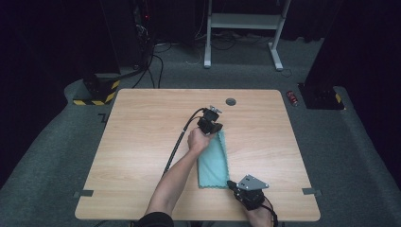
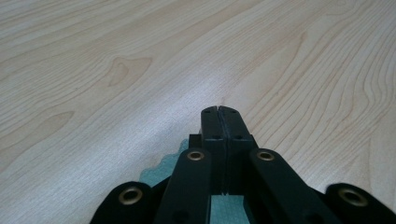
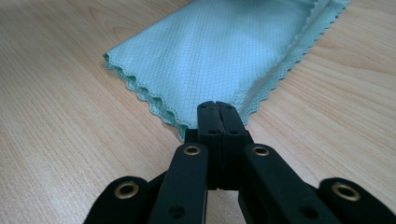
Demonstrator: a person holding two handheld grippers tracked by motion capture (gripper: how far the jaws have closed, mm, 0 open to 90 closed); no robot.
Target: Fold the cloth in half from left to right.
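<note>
Cloth: a pale green cloth (image 1: pixel 213 163) lies folded in a long strip at lower centre of the high view, flat on the bench (image 1: pixel 142 142), running from the near edge up toward the middle.
Right gripper: right gripper (image 1: pixel 231 185) sits at the cloth's near right corner, low in the high view; in the right gripper view its jaws stand together, tips (image 3: pixel 218 114) over the scalloped corner, and whether they pinch any fabric I cannot tell.
Left gripper: left gripper (image 1: pixel 213 127) sits at the cloth's far end, centre of the high view; in the left gripper view its jaws are pressed together with green fabric (image 2: pixel 163 170) showing beneath and behind them, so a grip on the far edge looks likely.
Risk, near corner: if the right jaws hold nothing, a lift would leave that corner behind and skew the strip.
Risk, layers: a pinch on only the top layer could peel the fold open.
Risk, far end: uneven pull between hands could drag the cloth across the bench and wrinkle it.
</note>
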